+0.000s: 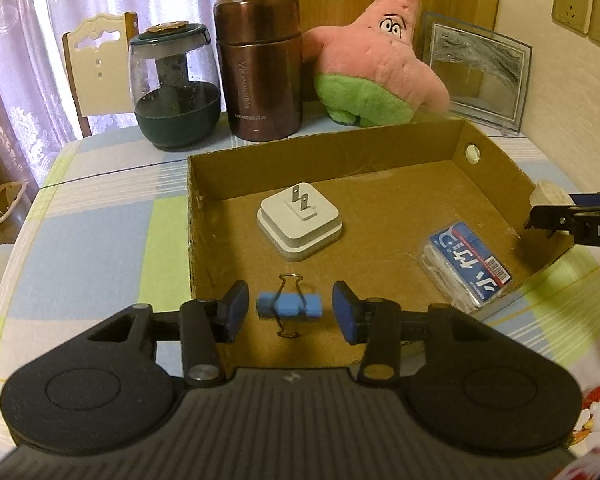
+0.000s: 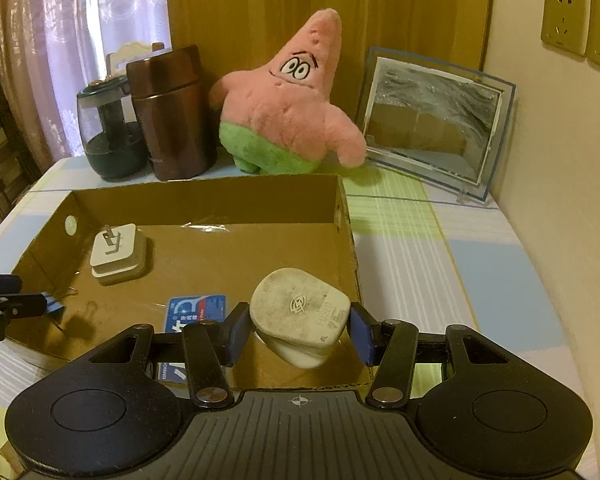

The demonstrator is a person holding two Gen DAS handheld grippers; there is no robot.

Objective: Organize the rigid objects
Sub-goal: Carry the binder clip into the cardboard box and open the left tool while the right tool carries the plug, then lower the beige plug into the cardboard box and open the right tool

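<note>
Both grippers are hanging over the box (image 1: 496, 156): left gripper (image 1: 290, 312) is standing wide around a blue clip (image 1: 290, 305) that looks just released, while right gripper (image 2: 298, 330) is gripping a white plug (image 2: 300, 316), needing lowering and opening beside the adapter (image 2: 118, 254).

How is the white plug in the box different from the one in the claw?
The square adapter lies in the cardboard box with prongs up; the rounded plug sits tilted between the right claw pads. The adapter looks clean, the rounded plug grubby. Both are whitish.
</note>
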